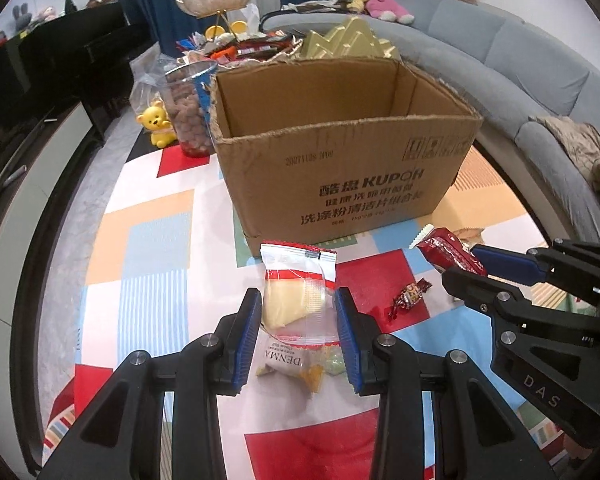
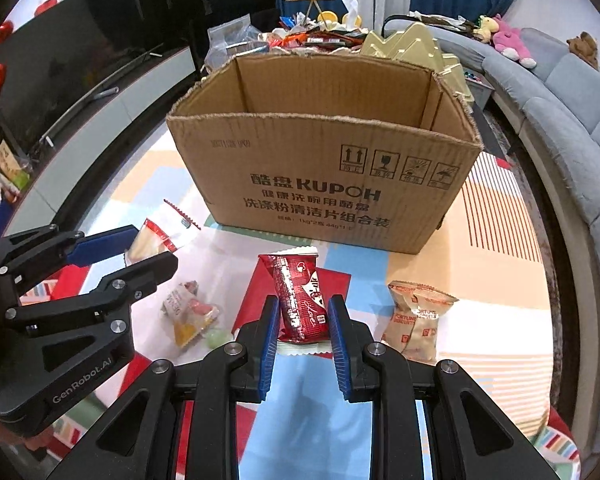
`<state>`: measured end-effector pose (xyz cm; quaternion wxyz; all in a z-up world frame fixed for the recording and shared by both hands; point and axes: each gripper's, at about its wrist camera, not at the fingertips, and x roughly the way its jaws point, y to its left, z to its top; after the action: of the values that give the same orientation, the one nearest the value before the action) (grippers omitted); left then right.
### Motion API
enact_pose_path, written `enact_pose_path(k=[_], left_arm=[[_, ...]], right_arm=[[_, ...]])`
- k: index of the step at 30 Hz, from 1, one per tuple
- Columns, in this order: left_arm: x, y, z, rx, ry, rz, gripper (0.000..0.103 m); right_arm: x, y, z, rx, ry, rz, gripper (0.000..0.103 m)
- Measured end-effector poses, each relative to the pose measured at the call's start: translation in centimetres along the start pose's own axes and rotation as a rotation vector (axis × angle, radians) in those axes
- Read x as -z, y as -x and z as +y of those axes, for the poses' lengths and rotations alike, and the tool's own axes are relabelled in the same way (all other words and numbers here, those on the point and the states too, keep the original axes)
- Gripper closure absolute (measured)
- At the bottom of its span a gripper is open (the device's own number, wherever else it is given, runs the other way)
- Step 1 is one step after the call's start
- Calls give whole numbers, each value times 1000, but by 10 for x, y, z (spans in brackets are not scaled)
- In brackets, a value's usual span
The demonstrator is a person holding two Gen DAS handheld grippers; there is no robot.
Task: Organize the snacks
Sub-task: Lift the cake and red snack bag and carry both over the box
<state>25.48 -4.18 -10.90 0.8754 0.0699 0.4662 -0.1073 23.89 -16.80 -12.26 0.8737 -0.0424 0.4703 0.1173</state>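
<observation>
Both hands are loaded right now, hovering just in front of the box (image 1: 340, 152). My left hand-held gripper (image 1: 296, 320) has its pads pinched on the sides of the cake pack (image 1: 296, 280), and the right hand-held gripper (image 2: 303, 320) is clamped across the lower half of the red bar (image 2: 300, 296). Both look feather-light with slick, crinkly film, so I'd guess they can slide or twist if I grab only wrapper. The cake is probably soft and squashable, so I'd go gentle and grip on the body, not the seal. The red bar looks stiffer. More snacks lie on the worktop (image 1: 148, 240) in front of the box, like the candy (image 1: 410, 298).
</observation>
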Motion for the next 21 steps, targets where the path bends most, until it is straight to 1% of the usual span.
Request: enact_pose_path(k=[9, 21], left_arm=[[-5, 21, -2, -12, 26, -21, 66], [-21, 43, -2, -19, 64, -49, 66]], right_arm=[[-1, 24, -2, 10, -12, -32, 77], [-10, 48, -9, 17, -51, -64, 77]])
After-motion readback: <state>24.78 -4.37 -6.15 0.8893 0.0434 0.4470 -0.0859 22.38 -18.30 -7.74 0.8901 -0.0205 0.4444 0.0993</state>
